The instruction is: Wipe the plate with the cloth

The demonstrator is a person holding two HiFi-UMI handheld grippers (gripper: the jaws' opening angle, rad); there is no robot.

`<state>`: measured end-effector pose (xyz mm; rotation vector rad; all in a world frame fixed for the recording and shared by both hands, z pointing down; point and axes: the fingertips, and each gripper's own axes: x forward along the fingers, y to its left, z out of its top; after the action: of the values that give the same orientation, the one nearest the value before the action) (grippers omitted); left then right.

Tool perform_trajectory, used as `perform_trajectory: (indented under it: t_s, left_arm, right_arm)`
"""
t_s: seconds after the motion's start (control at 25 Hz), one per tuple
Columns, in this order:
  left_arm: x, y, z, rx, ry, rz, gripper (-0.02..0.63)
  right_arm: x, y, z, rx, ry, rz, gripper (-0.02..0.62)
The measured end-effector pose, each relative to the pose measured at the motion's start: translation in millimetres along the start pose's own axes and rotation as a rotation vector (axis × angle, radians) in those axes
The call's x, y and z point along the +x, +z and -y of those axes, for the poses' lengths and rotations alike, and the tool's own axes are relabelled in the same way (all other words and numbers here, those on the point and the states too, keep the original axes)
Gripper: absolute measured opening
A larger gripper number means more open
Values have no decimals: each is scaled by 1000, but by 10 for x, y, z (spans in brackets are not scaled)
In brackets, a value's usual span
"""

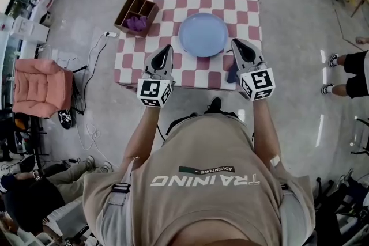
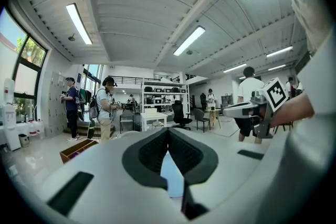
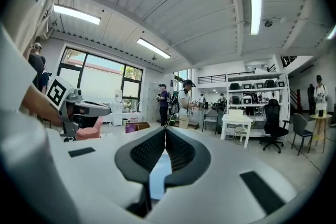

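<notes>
At the lower right edge of the table (image 1: 249, 8), the cloth (image 1: 232, 74) is lying near the plate (image 1: 203, 34), partly under the right gripper (image 1: 239, 48). That gripper and the left gripper (image 1: 165, 52) are both showing closed, empty jaws. Reaching in closed is risking nudging the cloth off the edge or sliding the plate. The wooden box (image 1: 135, 13) at upper left is sitting well apart, and nothing is blocking the way.

Left hand-held gripper (image 1: 166, 50), right one (image 1: 237, 43): closed

The right gripper (image 1: 237, 44) hides most of the dark cloth (image 1: 232, 74).
</notes>
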<state>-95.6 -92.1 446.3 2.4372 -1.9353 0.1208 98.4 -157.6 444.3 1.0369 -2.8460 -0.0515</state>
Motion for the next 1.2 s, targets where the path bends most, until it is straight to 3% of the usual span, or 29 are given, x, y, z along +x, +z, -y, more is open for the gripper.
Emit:
perform_trajectory:
  t_s: [0.56,0.88,1.2]
  left_arm:
    - [411,-11,-277,-60,63,-8,15]
    - [644,35,-703,-59,-8,2,15]
    - [928,-33,-934,-59,-124,6,15]
  right_arm:
    - [524,-189,234,28,58,-19,18]
    - [986,-72,167,17,23,-45,18]
    - [1195,-93,179,21,-83,-78,18]
